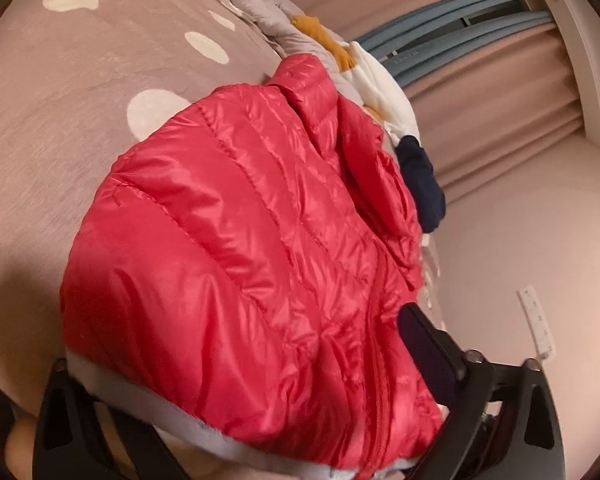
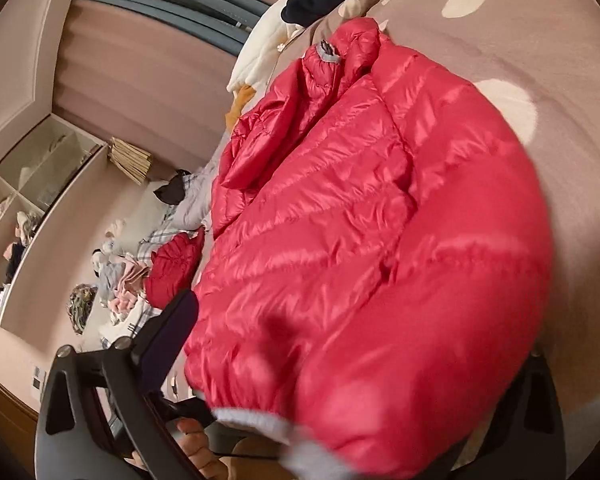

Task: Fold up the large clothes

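A shiny red quilted puffer jacket (image 1: 240, 248) lies on a taupe bedspread with white spots (image 1: 60, 100). It fills both views and has a grey inner lining at its near hem (image 2: 260, 428). My left gripper (image 1: 260, 412) sits at the near hem; the jacket drapes over the gap between its fingers, one dark finger (image 1: 424, 336) showing at right. My right gripper (image 2: 340, 380) is at the jacket's (image 2: 360, 240) other hem corner, the cloth covering the fingers' gap, one finger (image 2: 172, 332) showing at left. The grip itself is hidden in both.
Other clothes lie along the bed's far edge: a grey garment (image 1: 256, 4), a white and orange one (image 1: 364, 64), a navy piece (image 1: 424, 184). Beside the bed are a pile of clothes (image 2: 120, 280), a dark red jacket (image 2: 172, 268), open shelves (image 2: 28, 200) and pink curtains (image 1: 480, 80).
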Available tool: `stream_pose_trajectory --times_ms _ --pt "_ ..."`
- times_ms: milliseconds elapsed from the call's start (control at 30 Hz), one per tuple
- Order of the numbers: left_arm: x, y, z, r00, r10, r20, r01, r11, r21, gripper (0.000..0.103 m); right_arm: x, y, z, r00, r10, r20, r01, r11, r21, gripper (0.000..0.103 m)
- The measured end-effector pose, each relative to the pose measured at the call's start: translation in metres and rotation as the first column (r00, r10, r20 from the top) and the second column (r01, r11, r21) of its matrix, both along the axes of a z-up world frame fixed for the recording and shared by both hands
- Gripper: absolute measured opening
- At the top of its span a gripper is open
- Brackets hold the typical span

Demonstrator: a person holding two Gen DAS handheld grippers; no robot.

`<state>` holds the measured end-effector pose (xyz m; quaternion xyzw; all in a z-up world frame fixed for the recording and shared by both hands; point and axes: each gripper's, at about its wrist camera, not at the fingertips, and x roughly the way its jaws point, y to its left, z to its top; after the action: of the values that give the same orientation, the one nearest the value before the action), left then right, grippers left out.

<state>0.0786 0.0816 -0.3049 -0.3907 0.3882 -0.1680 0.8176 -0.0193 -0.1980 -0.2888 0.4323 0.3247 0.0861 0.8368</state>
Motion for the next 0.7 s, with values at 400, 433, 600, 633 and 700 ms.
stream_pose_trajectory --times_ms 400,433,600,633,700 --pt "-0.004 -0.012 -0.007 0.992 0.095 0.078 -0.112 0.958 0.264 0.037 0.01 0.007 -0.018 1.0 0.0 -0.021 -0.007 0.948 -0.318 0.022" --pt "-0.004 -0.01 -0.009 0.993 0.094 0.078 -0.111 0.961 0.252 0.037 0.009 0.009 -0.018 1.0 0.006 -0.014 -0.011 0.938 -0.345 0.022" --pt "-0.007 -0.008 -0.011 0.993 0.082 0.088 -0.102 0.964 0.247 0.037 0.016 0.025 -0.018 0.999 0.028 0.028 -0.011 0.876 -0.483 0.021" --pt "-0.008 -0.008 -0.011 0.993 0.082 0.09 -0.101 0.964 0.247 0.037 0.016 0.028 -0.018 0.999 0.031 0.032 -0.01 0.858 -0.513 0.022" --pt "-0.009 -0.008 -0.011 0.993 0.081 0.09 -0.101 0.965 0.243 0.037 0.02 0.032 -0.018 0.999 0.028 0.032 -0.006 0.841 -0.54 0.022"
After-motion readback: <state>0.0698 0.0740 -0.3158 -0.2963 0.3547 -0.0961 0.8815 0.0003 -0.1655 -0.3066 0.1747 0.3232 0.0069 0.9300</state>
